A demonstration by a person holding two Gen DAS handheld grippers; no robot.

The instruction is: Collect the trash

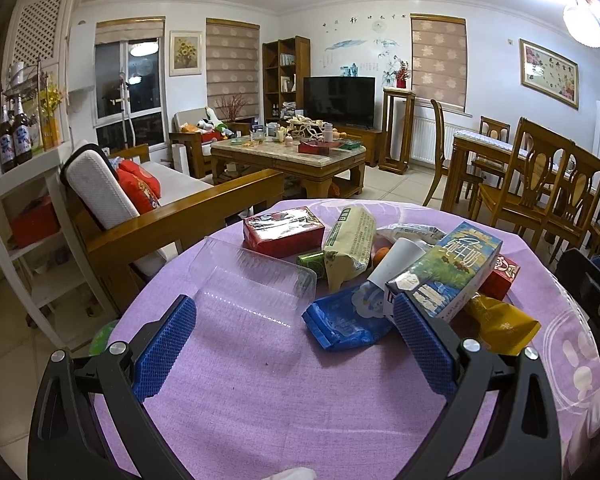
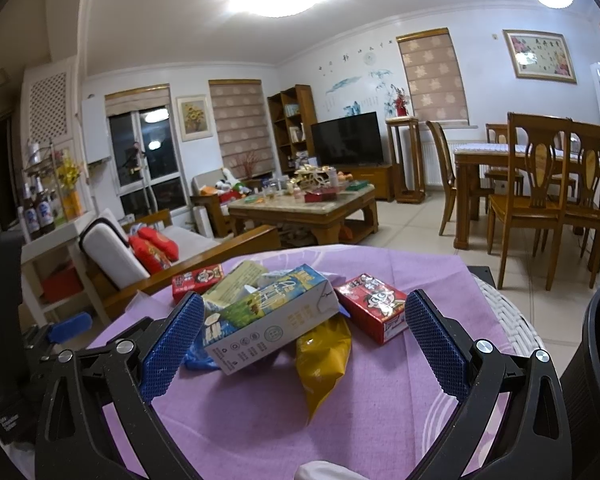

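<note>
A heap of trash lies on a round table with a purple cloth (image 1: 240, 380). It holds a clear plastic tray (image 1: 252, 280), a red box (image 1: 282, 230), a blue wrapper (image 1: 340, 320), a milk carton (image 1: 448, 268), a yellow bag (image 1: 500, 324) and a beige wrapper (image 1: 348, 244). My left gripper (image 1: 296, 344) is open and empty, just short of the tray and the blue wrapper. My right gripper (image 2: 304, 344) is open and empty, its jaws either side of the milk carton (image 2: 268, 320) and yellow bag (image 2: 324, 356), with a red box (image 2: 374, 306) near its right finger.
A black bin (image 2: 596, 360) stands at the right of the table, past a white wicker rim (image 2: 512, 320). A wooden sofa (image 1: 180, 216) stands beyond the table's far left. Dining chairs (image 1: 540, 184) stand at the far right. A white shelf (image 1: 32, 216) with bottles stands left.
</note>
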